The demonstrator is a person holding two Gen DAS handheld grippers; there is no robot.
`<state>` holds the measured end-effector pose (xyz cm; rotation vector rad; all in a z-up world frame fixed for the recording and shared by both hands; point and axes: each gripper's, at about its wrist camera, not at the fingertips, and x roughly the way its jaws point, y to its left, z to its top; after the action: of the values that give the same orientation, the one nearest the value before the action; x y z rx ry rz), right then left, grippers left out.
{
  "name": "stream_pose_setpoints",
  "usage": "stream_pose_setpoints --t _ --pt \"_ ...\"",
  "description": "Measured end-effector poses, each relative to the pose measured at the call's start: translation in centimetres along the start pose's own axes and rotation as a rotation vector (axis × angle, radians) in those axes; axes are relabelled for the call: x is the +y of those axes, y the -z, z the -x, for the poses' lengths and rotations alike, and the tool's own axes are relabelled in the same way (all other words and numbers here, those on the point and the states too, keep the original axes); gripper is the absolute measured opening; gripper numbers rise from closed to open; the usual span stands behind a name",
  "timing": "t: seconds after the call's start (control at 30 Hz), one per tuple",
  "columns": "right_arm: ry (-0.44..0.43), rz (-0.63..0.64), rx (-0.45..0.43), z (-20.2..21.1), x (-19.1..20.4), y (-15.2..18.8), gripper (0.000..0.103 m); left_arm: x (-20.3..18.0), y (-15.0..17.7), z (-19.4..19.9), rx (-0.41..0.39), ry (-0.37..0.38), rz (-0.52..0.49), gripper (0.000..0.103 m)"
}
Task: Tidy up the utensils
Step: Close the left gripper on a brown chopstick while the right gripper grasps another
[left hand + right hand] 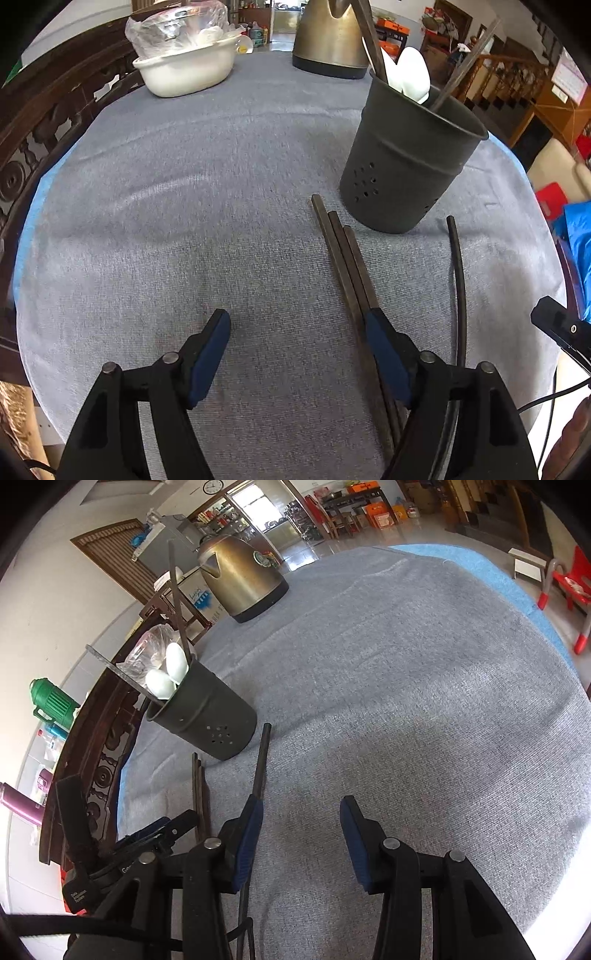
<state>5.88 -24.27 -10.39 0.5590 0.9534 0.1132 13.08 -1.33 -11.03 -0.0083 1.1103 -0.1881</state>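
Note:
Three dark square chopsticks (pixel 343 266) lie side by side on the grey cloth (pixel 184 221), their near ends running under the right finger of my left gripper (pixel 297 321), which is open with only cloth between its pads. A single round dark chopstick (pixel 460 288) lies to their right. Behind them stands the dark perforated utensil holder (pixel 406 158) with white spoons (pixel 413 74) and chopsticks in it. In the right wrist view my right gripper (pixel 301 808) is open over bare cloth. The round chopstick (pixel 262 760) passes under its left finger, and the holder (pixel 207 716) stands far left.
A brass-coloured kettle (pixel 328 37) and a white bowl with a plastic bag in it (pixel 188 66) stand at the far side of the table. A carved dark wooden rail (pixel 37 147) borders the left edge. The left gripper (pixel 147 838) shows at lower left of the right wrist view.

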Motion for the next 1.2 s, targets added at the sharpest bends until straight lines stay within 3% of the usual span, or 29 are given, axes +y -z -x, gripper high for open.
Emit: stream_pose_setpoints --t 0.4,0.53,0.6,0.73,0.8,0.93,0.97,1.1,1.17,1.2 --pt "-0.015 -0.005 -0.025 1.0 -0.5 0.2 0.047 1.3 -0.1 0.1 0.073 0.005 0.02 0.077" --pt "-0.022 0.0 -0.024 1.3 -0.3 0.4 0.047 0.8 -0.7 -0.8 0.083 -0.033 -0.002 0.076" --pt "-0.013 0.018 -0.043 1.9 -0.2 0.5 0.047 0.2 -0.9 -1.2 0.067 -0.089 -0.032 0.076" --pt "-0.015 0.013 -0.048 2.2 -0.4 0.6 0.047 0.4 -1.1 -1.4 0.075 -0.059 -0.009 0.075" --pt "-0.015 0.019 -0.047 2.2 -0.4 0.6 0.047 1.2 -0.1 -0.4 0.071 -0.038 0.002 0.066" --pt "-0.028 0.035 -0.016 1.5 -0.1 0.2 0.047 2.8 0.6 0.3 0.074 -0.011 -0.036 0.028" --pt "-0.033 0.041 -0.004 1.2 0.2 -0.1 0.047 3.1 0.8 0.4 0.077 -0.01 -0.049 0.022" --pt "-0.034 0.091 0.043 -0.7 2.0 -1.4 0.046 4.1 1.3 0.8 0.123 0.074 -0.113 0.023" --pt "-0.037 0.107 0.061 -1.7 2.8 -2.1 0.045 5.3 0.8 0.7 0.145 0.107 -0.09 0.024" --pt "-0.031 0.115 0.079 -2.4 3.3 -2.5 0.041 5.9 0.3 0.7 0.15 0.115 -0.072 0.026"
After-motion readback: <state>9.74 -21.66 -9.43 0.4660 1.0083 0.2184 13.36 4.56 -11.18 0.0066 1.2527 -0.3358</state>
